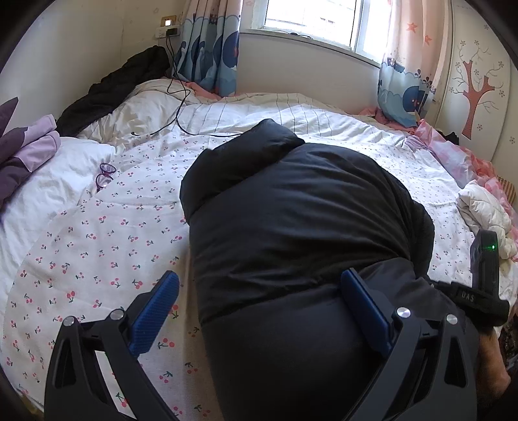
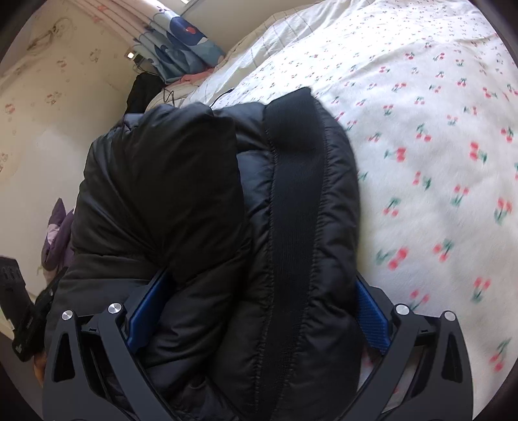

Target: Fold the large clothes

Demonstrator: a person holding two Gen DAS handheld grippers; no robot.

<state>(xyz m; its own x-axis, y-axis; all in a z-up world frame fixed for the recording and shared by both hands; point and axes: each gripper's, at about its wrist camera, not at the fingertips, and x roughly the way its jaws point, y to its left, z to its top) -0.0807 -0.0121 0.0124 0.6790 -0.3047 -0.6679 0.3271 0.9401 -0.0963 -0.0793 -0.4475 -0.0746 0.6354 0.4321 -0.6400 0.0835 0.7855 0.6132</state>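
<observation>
On the cherry-print quilt (image 1: 97,246), the right gripper (image 2: 259,311) clamps the puffy black jacket (image 1: 291,210); the left gripper (image 1: 259,311), spread wide, grips nothing, so the springy fold may reopen.

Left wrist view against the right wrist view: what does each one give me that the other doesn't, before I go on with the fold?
Only the left wrist view shows the window, the purple glasses on the quilt, the white garment at the bed's edge, and the left gripper wide open, straddling the jacket's edge.

Only the right wrist view shows the jacket's ribbed black band and the right gripper with bunched jacket filling the space between its fingers.

Both show the black puffer jacket on the cherry-print quilt, the patterned curtain and the charging cable.
</observation>
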